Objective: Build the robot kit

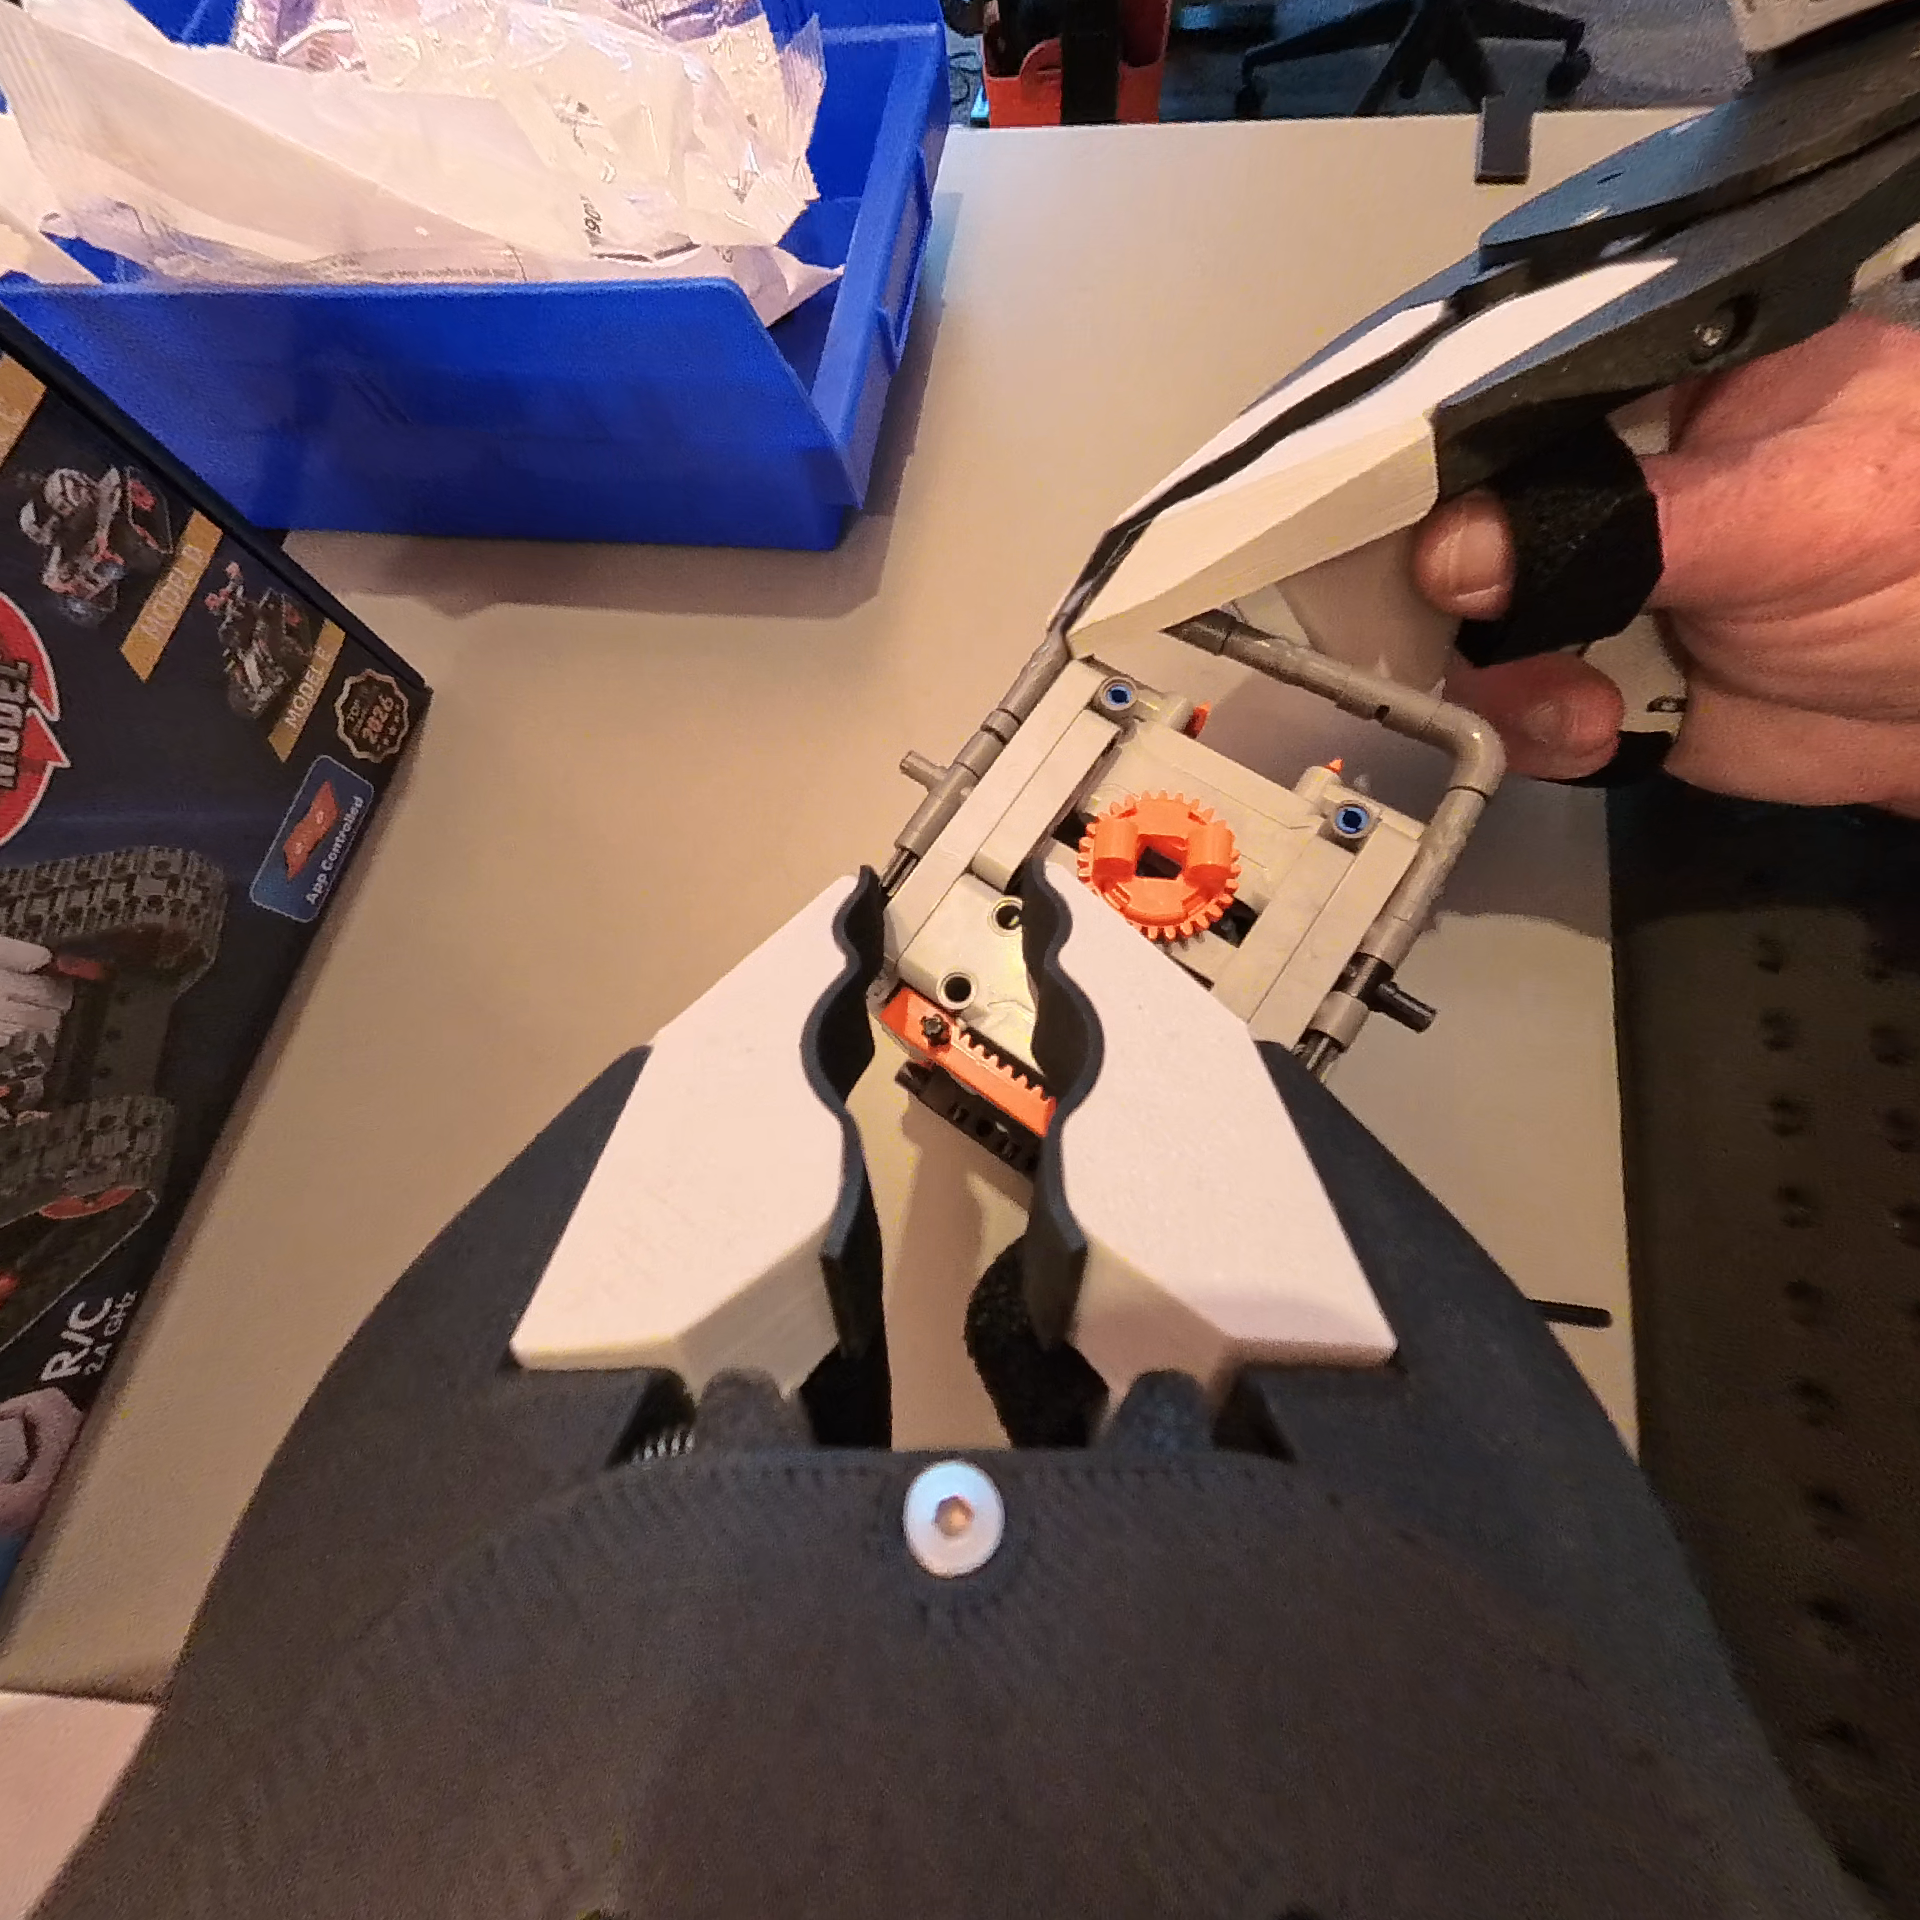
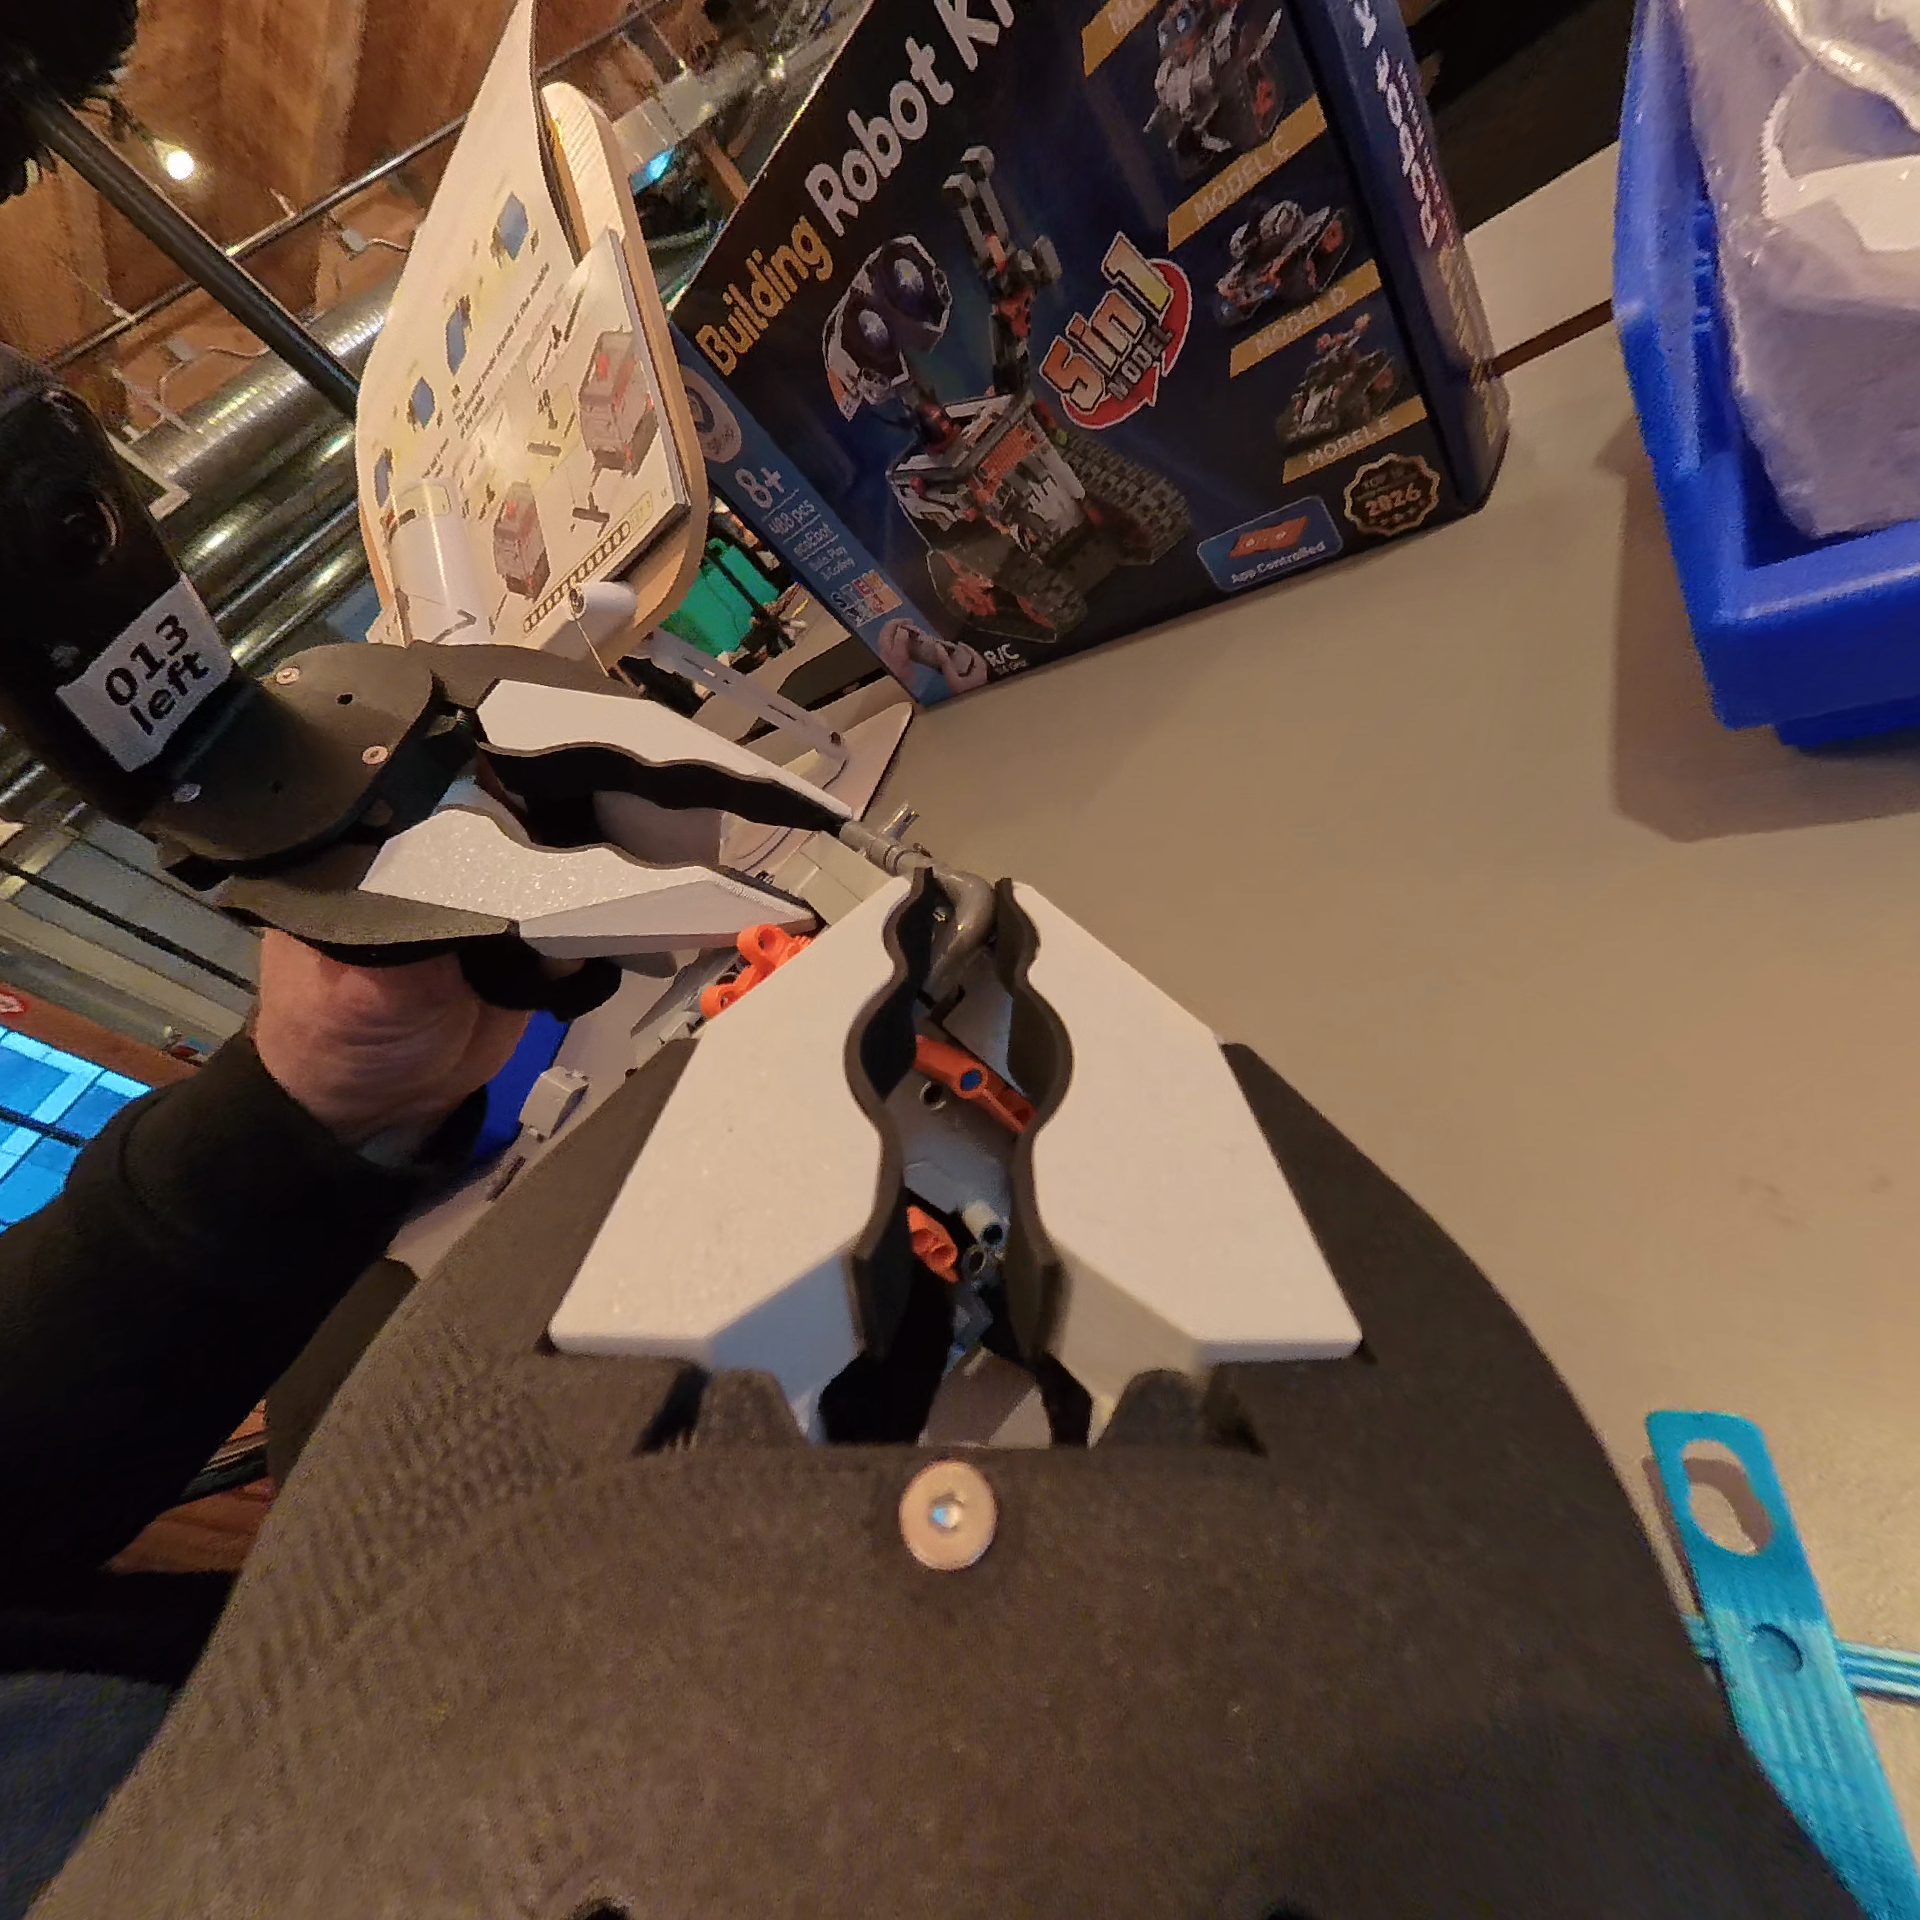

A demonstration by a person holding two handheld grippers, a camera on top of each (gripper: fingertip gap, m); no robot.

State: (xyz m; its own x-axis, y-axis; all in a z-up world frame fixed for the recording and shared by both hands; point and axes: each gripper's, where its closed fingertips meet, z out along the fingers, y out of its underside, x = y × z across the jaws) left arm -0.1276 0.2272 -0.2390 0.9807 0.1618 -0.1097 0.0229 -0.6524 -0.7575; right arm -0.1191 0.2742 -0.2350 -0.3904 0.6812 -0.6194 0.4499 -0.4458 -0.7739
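1. A pale grey table [image 1: 644, 727] carries everything; beyond its far edge the right wrist view shows wooden ceiling beams and metal ducting.
2. Nearest, the left gripper [image 1: 951, 904] has its jaws closed down on the near corner of a grey brick-built assembly [image 1: 1122, 883], above an orange toothed rack [image 1: 966, 1060]. The assembly is held above the table, right of centre.
3. An orange gear [image 1: 1158, 862] sits in the assembly's middle.
4. The right gripper [image 2: 956, 904] pinches the grey bent tube [image 2: 961, 925] at the assembly's frame, jaws nearly together.
5. Left lies a dark kit box [image 1: 156, 831].
6. Farthest, a blue bin [image 1: 520, 395] holds crumpled plastic bags [image 1: 416, 135].
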